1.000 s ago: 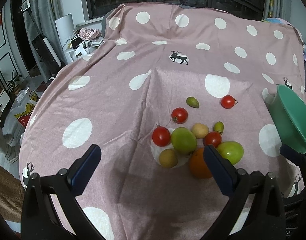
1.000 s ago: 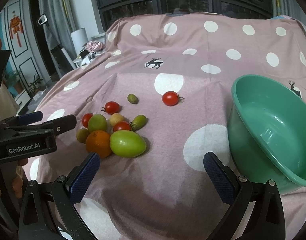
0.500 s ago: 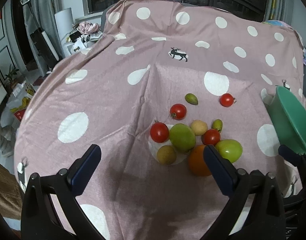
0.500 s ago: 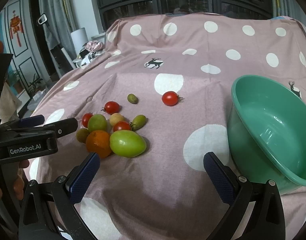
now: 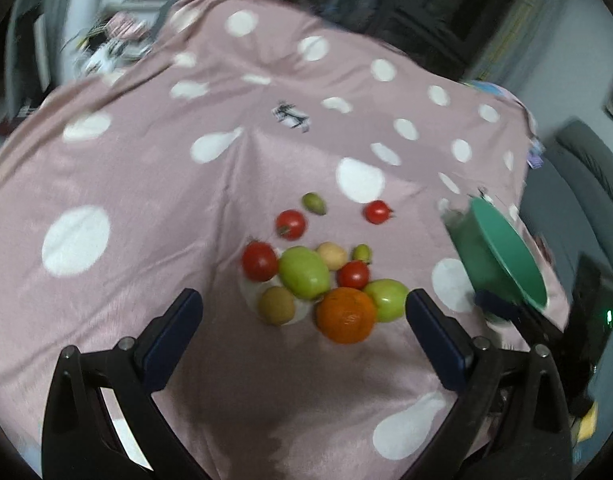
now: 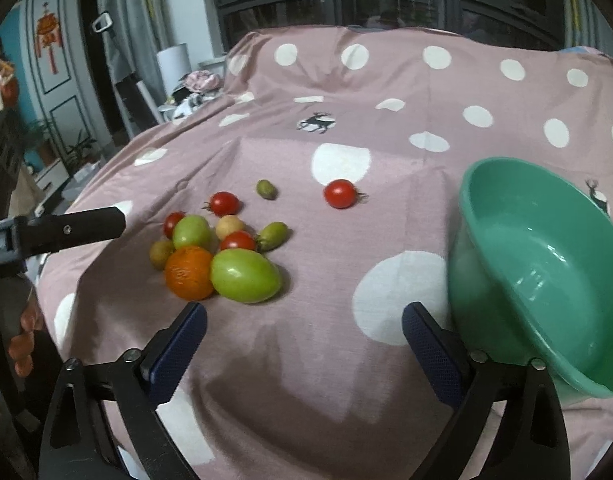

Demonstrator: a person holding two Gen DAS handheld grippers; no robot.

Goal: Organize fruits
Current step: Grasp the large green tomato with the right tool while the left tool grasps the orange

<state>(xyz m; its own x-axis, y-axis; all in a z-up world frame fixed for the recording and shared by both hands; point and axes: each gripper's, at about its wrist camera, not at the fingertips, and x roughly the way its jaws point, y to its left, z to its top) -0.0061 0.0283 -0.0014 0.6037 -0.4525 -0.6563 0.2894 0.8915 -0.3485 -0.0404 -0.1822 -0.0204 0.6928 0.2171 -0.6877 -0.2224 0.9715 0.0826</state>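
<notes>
A heap of fruit lies mid-cloth: an orange (image 5: 345,315) (image 6: 189,267), a big green tomato (image 6: 245,276), a second green one (image 5: 304,272), a kiwi (image 5: 277,305), red tomatoes and small pale fruits. One red tomato (image 6: 340,194) and a small green fruit (image 6: 266,189) lie apart behind. The green bowl (image 6: 546,264) (image 5: 502,256) stands to the right, tilted toward me. My left gripper (image 5: 301,298) is open just short of the heap, empty. My right gripper (image 6: 304,312) hovers between heap and bowl, its jaws closing a little with nothing between them.
A pink cloth with white dots (image 6: 386,80) covers the whole table and hangs over its edges. A finger of the left gripper (image 6: 66,232) reaches in from the left of the right wrist view, with a person's hand below it. Clutter and dark doors lie behind.
The left wrist view has swung and rolled, blurred now, showing more of the room at the right. The right gripper's fingers stand slightly closer together. No fruit has moved.
</notes>
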